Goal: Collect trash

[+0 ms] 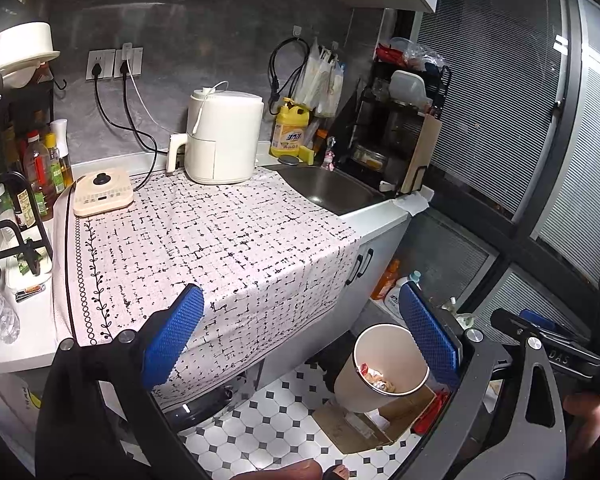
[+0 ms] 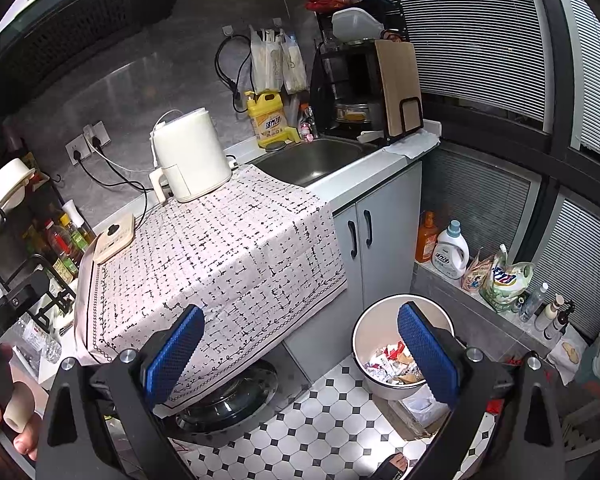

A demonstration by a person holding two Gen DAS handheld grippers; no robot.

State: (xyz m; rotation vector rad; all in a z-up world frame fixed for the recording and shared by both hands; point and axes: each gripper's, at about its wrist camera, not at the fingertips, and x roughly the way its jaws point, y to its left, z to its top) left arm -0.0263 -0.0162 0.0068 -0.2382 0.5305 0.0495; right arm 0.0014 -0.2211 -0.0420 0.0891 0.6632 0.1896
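Blue-padded fingers (image 1: 174, 336) of the left gripper (image 1: 300, 336) frame the near view, jaws spread wide and holding nothing. Likewise the right gripper (image 2: 302, 354) has its jaws spread and empty, its right finger over the bin's mouth. On the tiled floor (image 2: 324, 432) at near right, beside the bench (image 1: 380, 216), stands the round trash bin (image 2: 370, 324), crumpled wrappers (image 2: 384, 362) piled inside it. Farther back, a patterned cloth (image 1: 220, 240) covers the bench, a white air fryer (image 1: 220, 136) at its far edge.
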